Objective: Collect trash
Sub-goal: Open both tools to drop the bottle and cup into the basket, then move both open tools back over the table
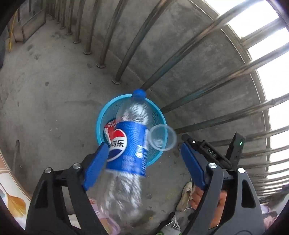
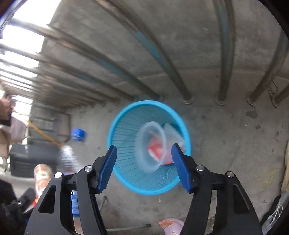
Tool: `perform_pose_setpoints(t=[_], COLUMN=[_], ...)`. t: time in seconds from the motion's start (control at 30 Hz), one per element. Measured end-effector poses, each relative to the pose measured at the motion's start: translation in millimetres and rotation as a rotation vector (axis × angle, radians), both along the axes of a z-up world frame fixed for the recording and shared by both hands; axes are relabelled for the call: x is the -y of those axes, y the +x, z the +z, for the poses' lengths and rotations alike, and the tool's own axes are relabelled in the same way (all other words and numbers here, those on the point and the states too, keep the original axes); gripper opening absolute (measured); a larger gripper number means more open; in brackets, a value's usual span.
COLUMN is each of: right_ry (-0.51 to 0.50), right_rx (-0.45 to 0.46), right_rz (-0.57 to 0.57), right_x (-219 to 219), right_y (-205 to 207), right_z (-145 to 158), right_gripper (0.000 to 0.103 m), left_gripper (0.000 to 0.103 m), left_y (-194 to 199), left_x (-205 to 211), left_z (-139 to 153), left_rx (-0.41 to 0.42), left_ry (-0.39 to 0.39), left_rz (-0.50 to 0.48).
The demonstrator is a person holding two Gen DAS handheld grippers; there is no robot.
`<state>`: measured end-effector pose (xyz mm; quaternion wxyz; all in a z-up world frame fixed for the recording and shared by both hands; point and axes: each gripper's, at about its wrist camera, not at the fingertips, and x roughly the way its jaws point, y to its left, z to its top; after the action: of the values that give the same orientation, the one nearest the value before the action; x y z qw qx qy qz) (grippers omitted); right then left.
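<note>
Concrete floor (image 1: 45, 108) beside a metal railing (image 1: 207, 72). Blue mesh basket (image 1: 101, 119) at the railing's foot, holding red wrapper (image 2: 157, 150) and clear bag (image 2: 171, 133). Pepsi bottle (image 1: 126, 148), blurred, over the basket rim between the spread jaws of the left tool (image 1: 144, 159), touching the left pad only. Clear plastic cup (image 2: 153, 146), blurred, above the basket mouth, apart from both pads of the spread right tool (image 2: 144, 162). Bare toes (image 2: 166, 223) at lower edge.

A stained grey concrete floor (image 1: 45, 101) is meeting a low concrete wall (image 1: 189, 59); metal railing bars (image 1: 126, 45) are rising from round floor flanges; bright daylight (image 1: 252, 16) is glaring between the upper bars.
</note>
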<state>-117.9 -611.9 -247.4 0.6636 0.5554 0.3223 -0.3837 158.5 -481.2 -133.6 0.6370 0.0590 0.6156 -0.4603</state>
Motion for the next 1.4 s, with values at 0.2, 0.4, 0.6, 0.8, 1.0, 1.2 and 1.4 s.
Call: perform_pose_setpoints(t=[0.2, 0.4, 0.6, 0.8, 1.0, 1.2, 1.4], right_ry=[0.002, -0.058, -0.143, -0.255, -0.352, -0.491, -0.595], right_rx=[0.007, 0.027, 0.042, 0.043, 0.09, 0.144, 0.239], right_rz=[0.015, 0.049, 0.114, 0.25, 0.445, 0.656, 0.95], right_x=[-6.6, -19.9, -41.9, -75.2, -117.9, -176.2, -257.0], right_y=[-6.3, -5.5, 0.4, 23.4, 55.5, 92.0, 145.8], right_z=[-9.2, 12.8, 55.8, 111.2, 167.1, 224.1, 269.7], right_gripper=[0.061, 0.061, 0.063, 0.069, 0.07, 0.081, 0.088], left_gripper=[0.078, 0.078, 0.078, 0.079, 0.083, 0.086, 0.089], left_y=[8.8, 16.7, 16.8, 1.2, -10.1, -14.7, -20.1], left_x=[-24.1, -63.4, -114.0, -185.5, -272.4, -383.6, -495.0], left_z=[25.1, 62.5, 111.8, 159.0, 189.9, 205.8, 197.8], left_rx=[0.007, 0.088, 0.207, 0.328, 0.414, 0.508, 0.596], left_ry=[-0.065, -0.097, -0.117, -0.136, -0.151, -0.154, -0.097], left_rz=[0.034, 0.078, 0.087, 0.1, 0.189, 0.365, 0.592])
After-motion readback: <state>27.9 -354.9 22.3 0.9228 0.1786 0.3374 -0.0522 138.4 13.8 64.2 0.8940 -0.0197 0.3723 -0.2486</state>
